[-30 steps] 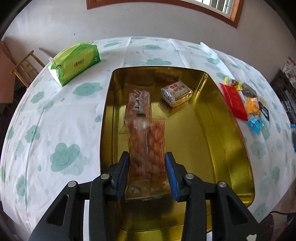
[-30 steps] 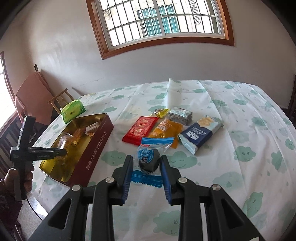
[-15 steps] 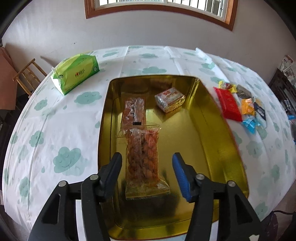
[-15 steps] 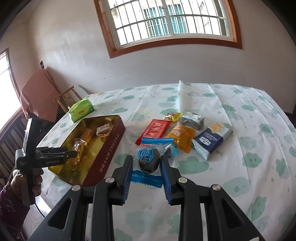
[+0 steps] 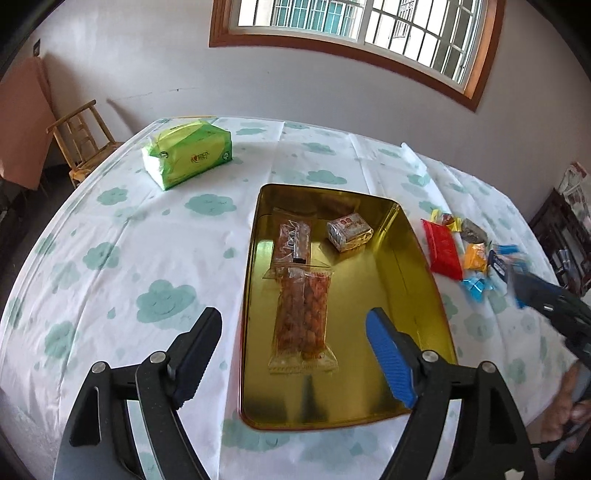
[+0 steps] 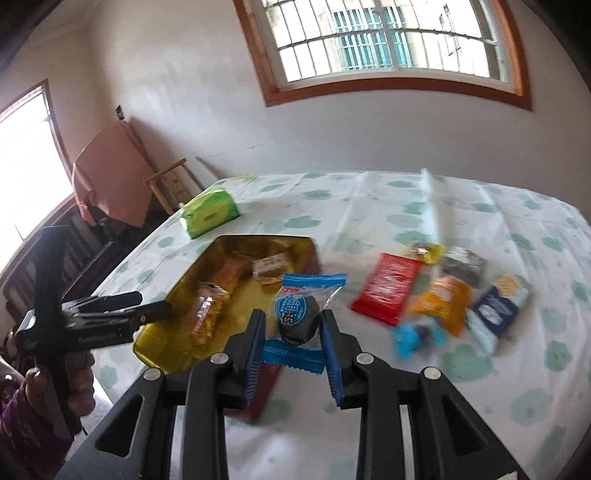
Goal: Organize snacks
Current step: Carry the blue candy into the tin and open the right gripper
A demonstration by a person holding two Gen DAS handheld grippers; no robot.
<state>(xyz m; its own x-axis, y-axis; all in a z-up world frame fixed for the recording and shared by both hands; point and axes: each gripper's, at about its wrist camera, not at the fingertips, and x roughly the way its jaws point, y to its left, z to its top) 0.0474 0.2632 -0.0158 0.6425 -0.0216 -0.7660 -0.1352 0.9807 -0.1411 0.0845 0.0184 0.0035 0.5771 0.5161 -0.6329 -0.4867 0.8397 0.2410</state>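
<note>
Right wrist: loose snacks [image 6: 439,295] motion-blurred.

**Daylit frames, fisheye warp, motion blur in the right wrist view**

Daylight is entering through the barred window [image 5: 362,26] at twelve o'clock, overexposing its panes. The gold tin [image 5: 424,266] is throwing glare and reflections off its inner walls. Both views are bowing straight lines and darkening into black corners. The loose snack packets [image 6: 439,295] at three o'clock are smearing with motion blur; a second window [image 6: 26,177] at nine o'clock is blowing out white.
</note>
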